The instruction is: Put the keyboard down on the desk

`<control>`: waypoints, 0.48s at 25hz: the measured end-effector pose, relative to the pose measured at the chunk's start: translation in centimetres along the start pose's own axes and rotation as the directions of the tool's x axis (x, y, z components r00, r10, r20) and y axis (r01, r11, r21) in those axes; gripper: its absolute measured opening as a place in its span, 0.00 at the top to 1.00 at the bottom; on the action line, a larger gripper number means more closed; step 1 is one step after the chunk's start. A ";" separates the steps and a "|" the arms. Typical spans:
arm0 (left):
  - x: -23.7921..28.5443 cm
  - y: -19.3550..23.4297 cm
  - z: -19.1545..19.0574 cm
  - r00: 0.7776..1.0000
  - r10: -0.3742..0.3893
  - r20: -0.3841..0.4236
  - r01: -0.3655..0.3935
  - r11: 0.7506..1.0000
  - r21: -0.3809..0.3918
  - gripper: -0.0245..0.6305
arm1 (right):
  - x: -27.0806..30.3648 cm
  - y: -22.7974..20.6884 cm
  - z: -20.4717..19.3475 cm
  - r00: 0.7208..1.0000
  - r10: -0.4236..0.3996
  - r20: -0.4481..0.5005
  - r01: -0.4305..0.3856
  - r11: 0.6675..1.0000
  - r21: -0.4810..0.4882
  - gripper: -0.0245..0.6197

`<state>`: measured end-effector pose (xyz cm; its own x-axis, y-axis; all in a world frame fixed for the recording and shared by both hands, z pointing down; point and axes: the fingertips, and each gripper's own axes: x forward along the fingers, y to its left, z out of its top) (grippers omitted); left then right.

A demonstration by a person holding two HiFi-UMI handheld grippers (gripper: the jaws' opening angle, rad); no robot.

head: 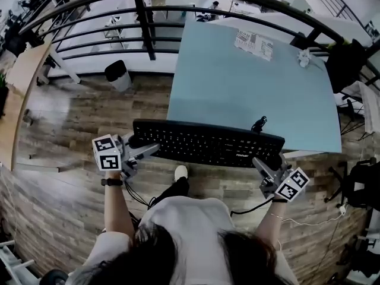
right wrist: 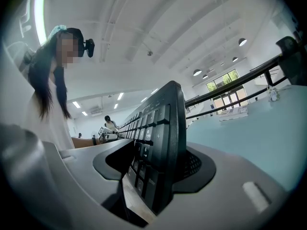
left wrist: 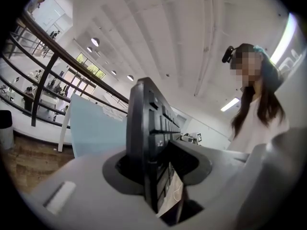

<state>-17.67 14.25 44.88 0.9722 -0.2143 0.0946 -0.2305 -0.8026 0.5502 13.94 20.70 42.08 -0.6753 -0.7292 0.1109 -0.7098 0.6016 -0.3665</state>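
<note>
A long black keyboard (head: 208, 142) is held level over the near edge of the pale blue desk (head: 237, 82). My left gripper (head: 142, 149) is shut on the keyboard's left end, and my right gripper (head: 267, 166) is shut on its right end. In the left gripper view the keyboard (left wrist: 144, 143) stands edge-on between the two grey jaws. The right gripper view shows the keyboard's (right wrist: 160, 147) number-pad end clamped the same way, with the blue desk (right wrist: 249, 133) beyond it.
A sheet of printed paper (head: 254, 43) and a small white object (head: 304, 57) lie at the desk's far side. A small black object (head: 259, 123) sits near the desk's front edge, just behind the keyboard. Black railings (head: 142, 22) and a dark bin (head: 117, 73) stand beyond, on the wooden floor (head: 71, 123).
</note>
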 end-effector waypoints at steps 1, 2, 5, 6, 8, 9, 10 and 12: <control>-0.1 0.9 0.6 1.000 0.000 -0.002 0.000 1.000 0.002 0.64 | 1.0 -0.3 0.3 1.000 -0.001 0.000 0.001 1.000 -0.001 0.59; -0.2 1.7 1.1 1.000 -0.001 -0.004 0.001 1.000 0.003 0.64 | 1.8 -0.5 0.6 1.000 -0.002 0.000 0.002 1.000 -0.002 0.59; -0.6 3.6 2.4 1.000 -0.011 -0.008 0.011 1.000 0.000 0.64 | 3.7 -0.9 1.2 1.000 -0.011 0.006 0.011 1.000 0.002 0.59; -0.7 4.1 2.7 1.000 -0.015 -0.010 0.015 1.000 -0.003 0.64 | 4.2 -1.0 1.3 1.000 -0.014 0.006 0.014 1.000 0.004 0.59; -0.7 5.2 3.0 1.000 -0.021 -0.015 0.021 1.000 -0.012 0.64 | 5.0 -1.3 1.4 1.000 -0.024 0.003 0.024 1.000 0.007 0.59; -0.5 5.7 3.1 1.000 -0.024 -0.017 0.023 1.000 -0.020 0.64 | 5.3 -1.7 1.4 1.000 -0.030 0.000 0.030 0.999 0.011 0.59; -0.2 6.2 3.3 0.999 -0.026 -0.021 0.026 0.999 -0.030 0.64 | 5.6 -2.1 1.5 0.999 -0.035 -0.003 0.035 0.999 0.018 0.59; 0.8 7.5 3.6 0.999 -0.031 -0.028 0.029 0.998 -0.052 0.64 | 6.2 -3.4 1.7 0.999 -0.044 -0.012 0.044 0.998 0.035 0.59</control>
<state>-18.80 6.04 46.08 0.9796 -0.1736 0.1010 -0.1993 -0.7787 0.5949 12.53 13.58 42.42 -0.6458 -0.7510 0.1380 -0.7317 0.5570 -0.3930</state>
